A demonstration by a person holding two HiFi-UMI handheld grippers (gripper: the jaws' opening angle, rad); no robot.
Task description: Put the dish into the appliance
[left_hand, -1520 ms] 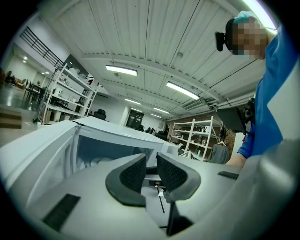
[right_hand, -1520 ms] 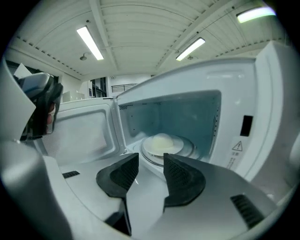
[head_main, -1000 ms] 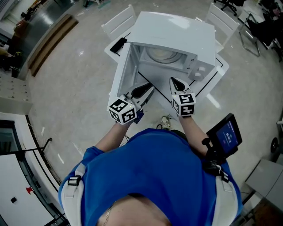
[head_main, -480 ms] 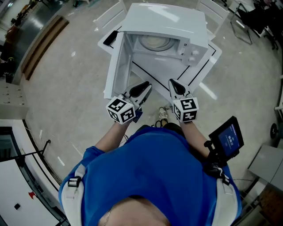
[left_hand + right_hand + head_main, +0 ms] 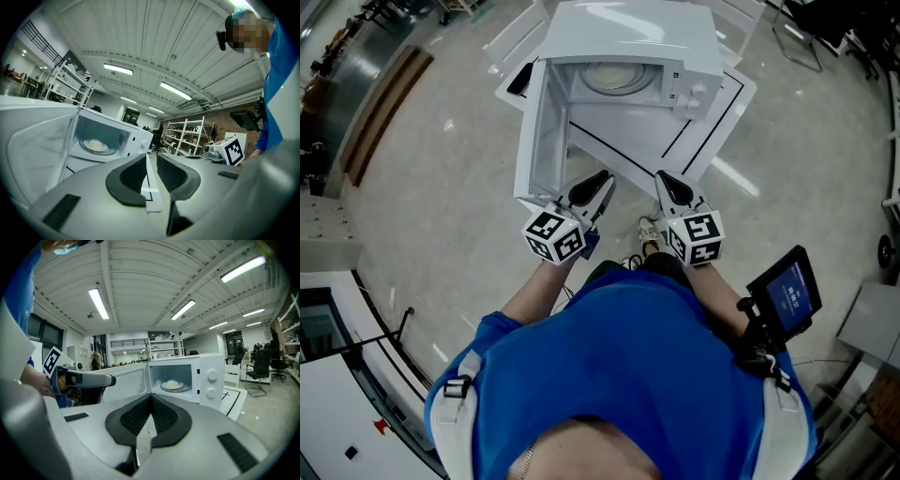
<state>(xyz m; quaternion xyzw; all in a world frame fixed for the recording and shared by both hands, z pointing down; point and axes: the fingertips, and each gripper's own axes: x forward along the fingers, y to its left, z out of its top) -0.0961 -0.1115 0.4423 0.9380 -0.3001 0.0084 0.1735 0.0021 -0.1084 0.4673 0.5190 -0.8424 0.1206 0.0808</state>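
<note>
Over the last second both hands have backed away from the microwave (image 5: 628,37). In the head view the oven now sits higher in the frame, and the 2 grippers, which were close to the mouth of its cavity, have come back to the near edge of the white table (image 5: 717,108) it stands on. The dish (image 5: 172,384), pale and domed, rests on the turntable (image 5: 176,389) inside the cavity, touched by neither tool. The door (image 5: 539,131) hangs wide open at the left. The right gripper (image 5: 150,397) has its 2 jaws pressed together at the tips and carries nothing. The left gripper (image 5: 151,157) shows only a narrow slit between its pads, with the table visible through it and nothing caught there. With both claws empty and the dish already seated in the oven, the placing itself looks finished, and this pull-back reads as the retreat after letting go. Only the open door might still need attention, though the task does not ask for it to be closed. The dish looks settled and flat, so nothing seems likely to tip.
</note>
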